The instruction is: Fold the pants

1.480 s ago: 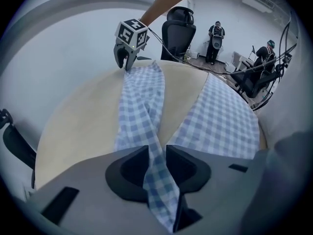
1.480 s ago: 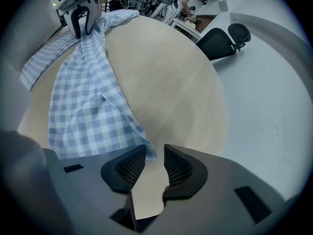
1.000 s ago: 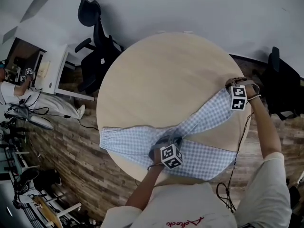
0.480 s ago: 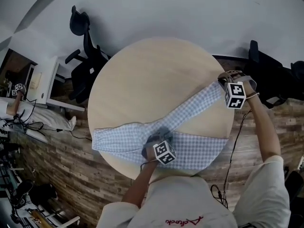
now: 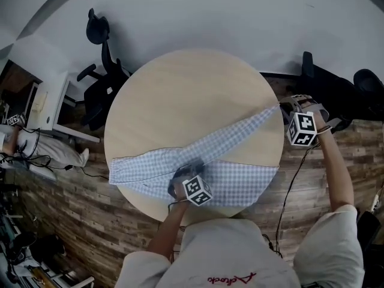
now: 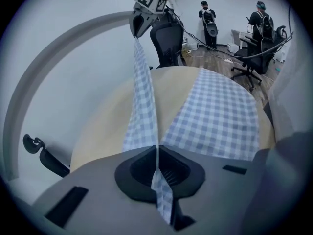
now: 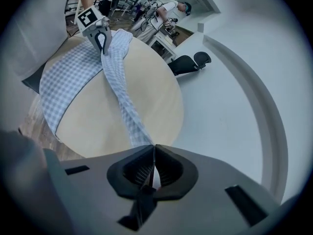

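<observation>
Above table (image 5: 192, 95), pants leg (image 5: 240, 134) higher, tauter

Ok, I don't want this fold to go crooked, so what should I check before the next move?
1. Left hand-held gripper shut on the pants: ok.
2. Right hand-held gripper shut on the end of the lifted leg: ok.
3. Lifted leg spread flat: not ok, bunched into a narrow strip.
4. Other leg flat on the table: ok.
5. Bare table beyond the pants: ok.
</observation>
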